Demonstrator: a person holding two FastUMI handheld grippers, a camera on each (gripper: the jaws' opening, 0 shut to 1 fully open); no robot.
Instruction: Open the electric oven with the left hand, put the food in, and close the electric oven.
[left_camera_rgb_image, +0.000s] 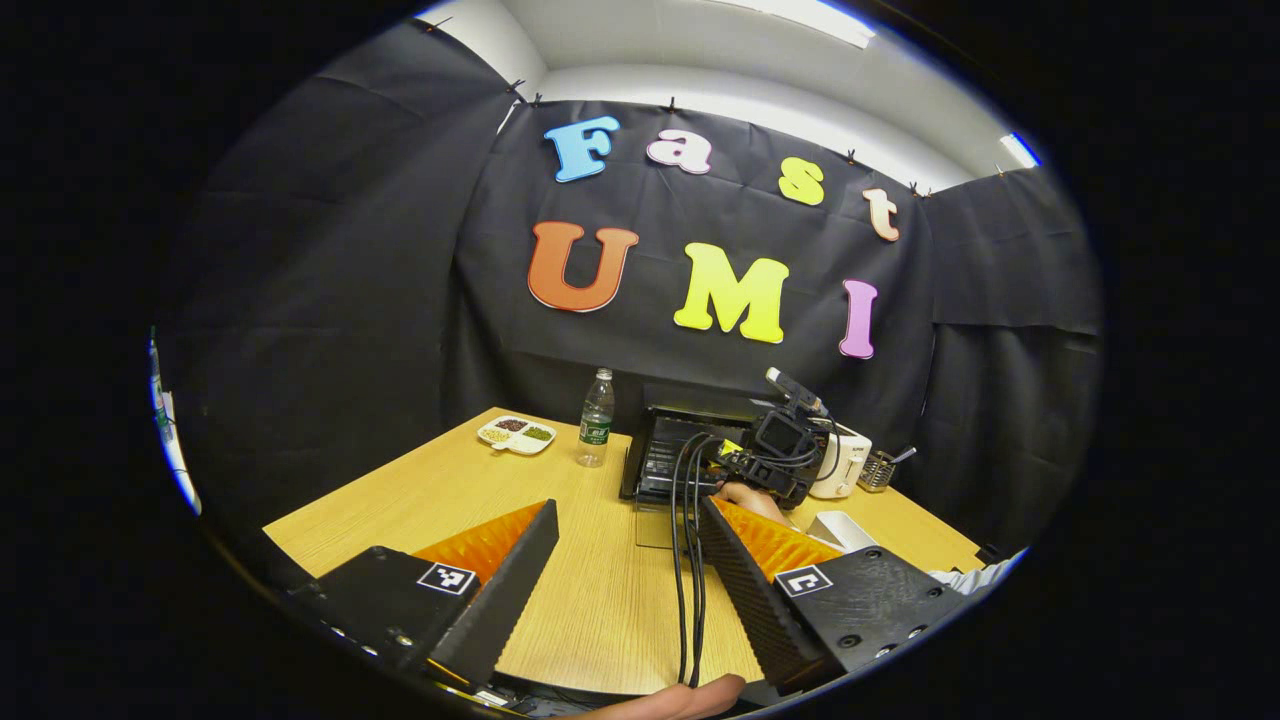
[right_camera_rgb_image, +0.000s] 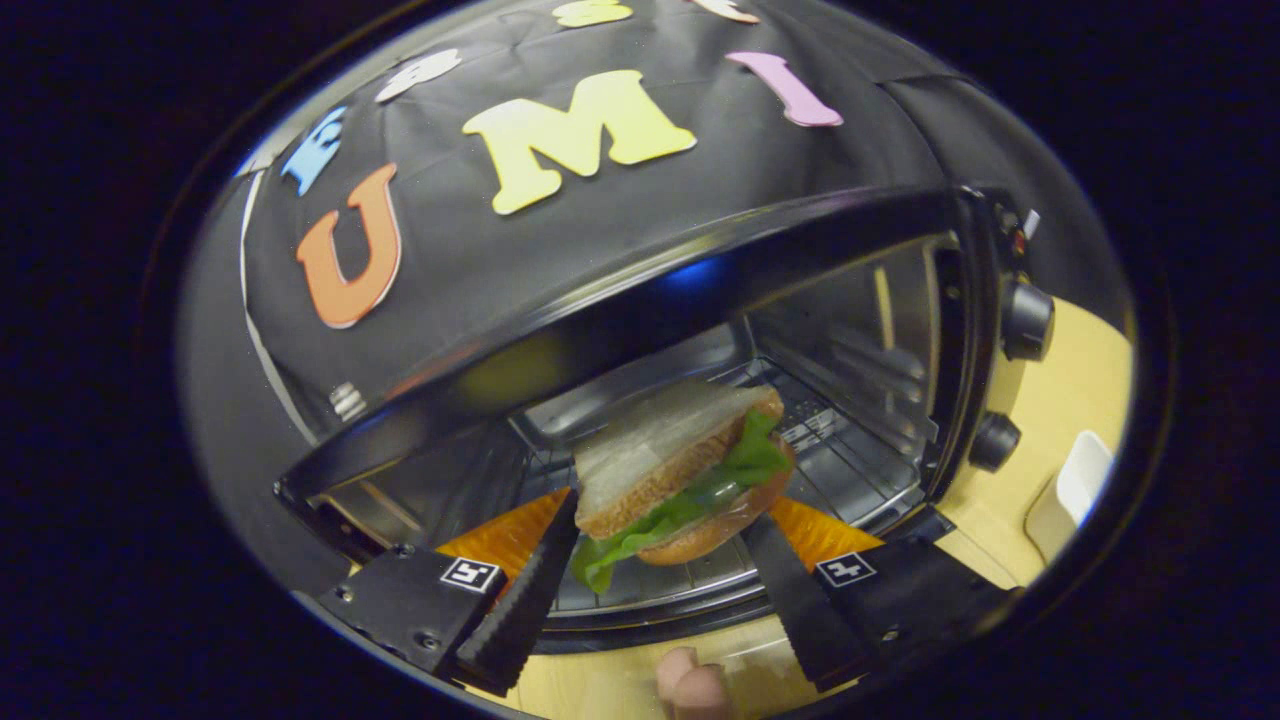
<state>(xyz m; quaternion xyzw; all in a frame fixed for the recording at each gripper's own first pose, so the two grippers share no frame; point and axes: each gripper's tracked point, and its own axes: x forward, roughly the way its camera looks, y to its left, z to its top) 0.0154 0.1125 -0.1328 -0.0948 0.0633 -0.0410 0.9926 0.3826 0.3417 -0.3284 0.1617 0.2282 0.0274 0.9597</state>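
Note:
The black electric oven (left_camera_rgb_image: 668, 448) stands at the back of the wooden table with its door folded down. My left gripper (left_camera_rgb_image: 625, 560) hangs open and empty over the table, well short of the oven. In the right gripper view the oven cavity (right_camera_rgb_image: 850, 360) gapes wide. My right gripper (right_camera_rgb_image: 662, 520) is shut on a sandwich (right_camera_rgb_image: 680, 465) with lettuce, held at the oven's mouth just above the wire rack (right_camera_rgb_image: 850, 480). The left gripper view shows that right gripper (left_camera_rgb_image: 775, 455) and the hand (left_camera_rgb_image: 745, 495) holding it in front of the oven.
A water bottle (left_camera_rgb_image: 596, 420) and a divided plate of food (left_camera_rgb_image: 515, 435) sit left of the oven. A white toaster (left_camera_rgb_image: 845, 460) and a utensil holder (left_camera_rgb_image: 880, 470) stand to its right. Two knobs (right_camera_rgb_image: 1025, 320) mark the oven's right panel, with a white dish (right_camera_rgb_image: 1075, 495) beside it. Cables (left_camera_rgb_image: 685, 560) trail across the table.

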